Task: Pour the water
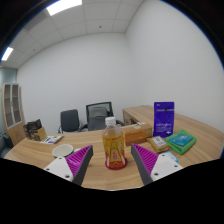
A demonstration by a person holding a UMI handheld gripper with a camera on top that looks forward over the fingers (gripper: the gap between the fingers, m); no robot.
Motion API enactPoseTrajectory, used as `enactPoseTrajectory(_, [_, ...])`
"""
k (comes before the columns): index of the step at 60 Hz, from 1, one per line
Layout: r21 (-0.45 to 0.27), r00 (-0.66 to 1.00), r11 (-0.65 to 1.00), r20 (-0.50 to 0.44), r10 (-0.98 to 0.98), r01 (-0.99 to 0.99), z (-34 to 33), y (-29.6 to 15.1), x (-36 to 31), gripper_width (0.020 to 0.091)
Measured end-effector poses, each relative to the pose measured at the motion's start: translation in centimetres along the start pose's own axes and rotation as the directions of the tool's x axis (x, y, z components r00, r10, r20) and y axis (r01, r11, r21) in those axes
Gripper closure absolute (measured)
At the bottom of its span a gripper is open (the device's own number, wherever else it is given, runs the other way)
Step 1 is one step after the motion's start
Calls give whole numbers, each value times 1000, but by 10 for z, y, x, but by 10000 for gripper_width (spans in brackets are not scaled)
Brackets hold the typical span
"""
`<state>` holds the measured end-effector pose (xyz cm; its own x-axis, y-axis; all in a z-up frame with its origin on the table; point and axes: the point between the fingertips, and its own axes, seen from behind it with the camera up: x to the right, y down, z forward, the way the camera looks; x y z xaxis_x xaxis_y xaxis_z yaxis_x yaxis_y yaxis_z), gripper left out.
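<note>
A clear bottle (114, 144) with a white cap, an orange label and amber liquid stands upright on the wooden desk (110, 176). It sits just ahead of my gripper (113, 160), centred between the two purple pads (82, 156), with a gap at each side. The fingers are open and touch nothing. To the left lies a white round dish (64, 151) on the desk. I see no cup in this view.
A blue box (164, 118) stands upright at the right, with a green book or box (181, 142) lying in front of it. Two black office chairs (98, 115) stand behind the desk. A cabinet (12, 105) stands at the far left wall.
</note>
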<state>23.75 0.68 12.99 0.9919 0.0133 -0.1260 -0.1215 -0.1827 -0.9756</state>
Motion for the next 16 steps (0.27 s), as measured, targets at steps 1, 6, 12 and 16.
enactPoseTrajectory(1, [5,1000,1000,7,3,-3,-9,-1,-3,264])
enactPoseTrajectory(6, [11,999,1000,36,27,-27,-56,-1,-16,263])
enactPoseTrajectory(12, [38,998,999,60,27,-29,-109,1,-30,263])
enactPoseTrajectory(16, [54,996,998,84,13,-18,-140,3,-40,263])
